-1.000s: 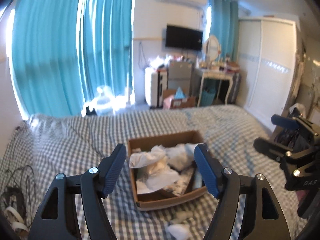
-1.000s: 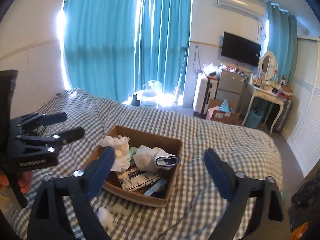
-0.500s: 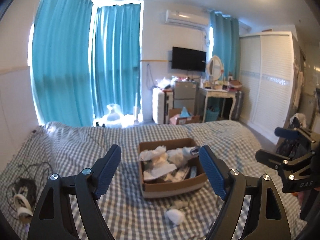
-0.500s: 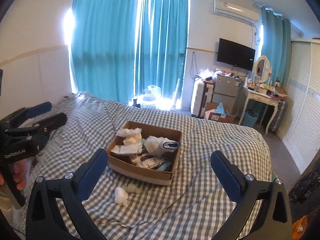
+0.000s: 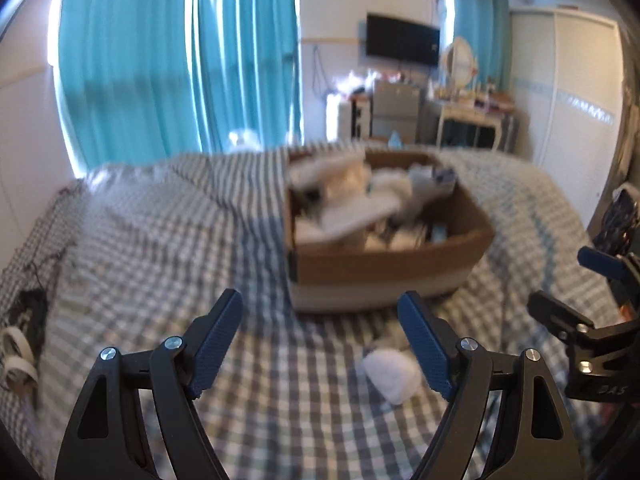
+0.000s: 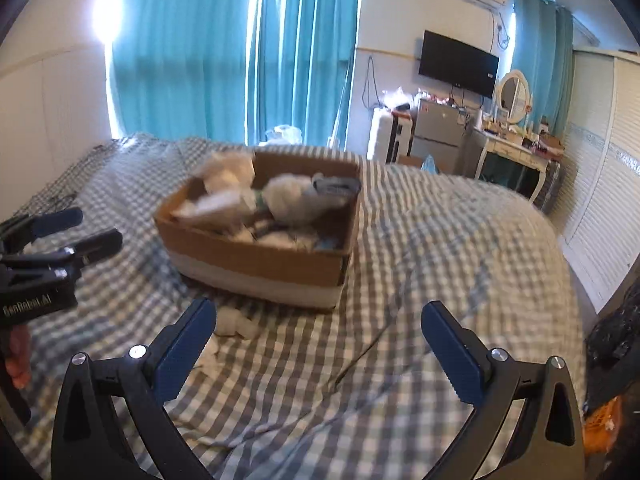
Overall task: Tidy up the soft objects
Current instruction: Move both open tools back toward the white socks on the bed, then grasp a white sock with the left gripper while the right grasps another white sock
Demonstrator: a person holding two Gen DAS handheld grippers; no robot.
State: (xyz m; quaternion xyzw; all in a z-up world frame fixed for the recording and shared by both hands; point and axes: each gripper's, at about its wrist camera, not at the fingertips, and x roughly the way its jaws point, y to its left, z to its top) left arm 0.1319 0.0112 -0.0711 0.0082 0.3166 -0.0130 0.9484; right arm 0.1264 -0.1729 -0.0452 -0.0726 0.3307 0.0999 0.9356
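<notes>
Both grippers hovering over bed, nothing gripped.
Left gripper [image 5: 320, 344] & right gripper [image 6: 318, 346] gaping wide, empty. Cardboard box [image 6: 256, 264] w/ soft items sitting on checked bedspread [image 6: 440, 248]; white wad [image 5: 390, 374] lying loose just in front of box.

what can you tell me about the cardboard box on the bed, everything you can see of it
The cardboard box is a shallow, open-topped brown carton with a pale band along the bottom of its sides. It sits flat on the checked bedspread, one corner turned toward the cameras. It is heaped with white crumpled soft things and some packets, blurred in both views. Small white wads lie on the bedspread just in front of it. Neither gripper touches it.
</notes>
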